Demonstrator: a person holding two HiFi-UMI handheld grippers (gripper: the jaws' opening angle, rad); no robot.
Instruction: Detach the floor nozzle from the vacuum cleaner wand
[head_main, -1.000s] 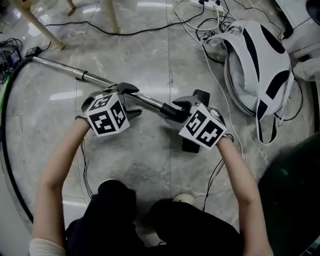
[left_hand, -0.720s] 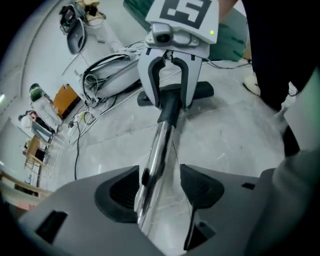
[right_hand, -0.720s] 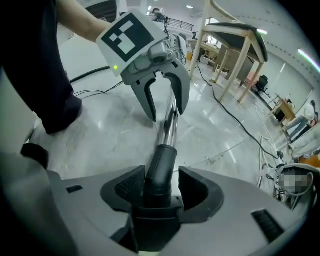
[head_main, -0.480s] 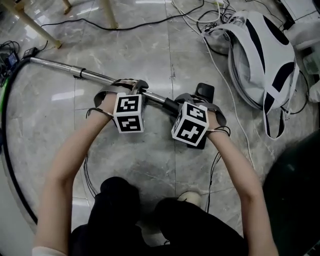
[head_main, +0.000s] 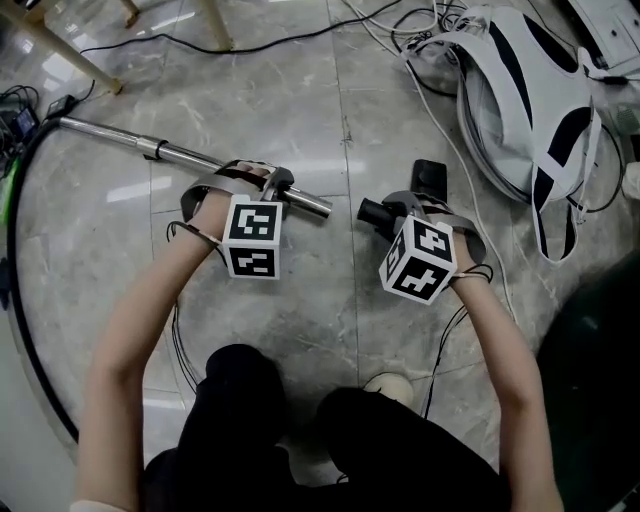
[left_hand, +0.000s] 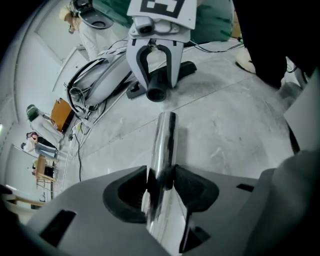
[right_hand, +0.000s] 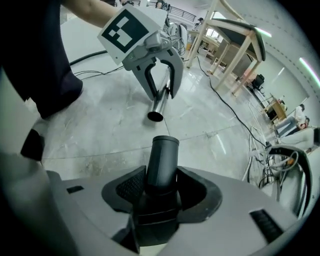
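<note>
The chrome wand (head_main: 190, 158) lies on the grey marble floor, its open end (head_main: 322, 209) free. My left gripper (head_main: 262, 180) is around it near that end, jaws closing, pads pressed on the tube (left_hand: 164, 145). The black floor nozzle (head_main: 430, 177) sits apart to the right, its neck (head_main: 372, 212) pointing at the wand across a short gap. Over that neck (right_hand: 162, 160) my right gripper (head_main: 405, 208) is closing, with the pads against both of its sides. Each gripper view shows the other gripper opposite: the right gripper (left_hand: 155, 82) and the left gripper (right_hand: 161, 92).
A white and black bag (head_main: 525, 110) lies at the upper right among cables (head_main: 420, 60). Wooden furniture legs (head_main: 60, 45) stand at the top left. A black hose (head_main: 15, 260) curves down the left edge. The person's shoe (head_main: 385, 385) is near the bottom.
The nozzle neck was joined to the wand; now a gap separates them. The right gripper has moved right with the nozzle. The left gripper rolled and settled lower on the wand.
</note>
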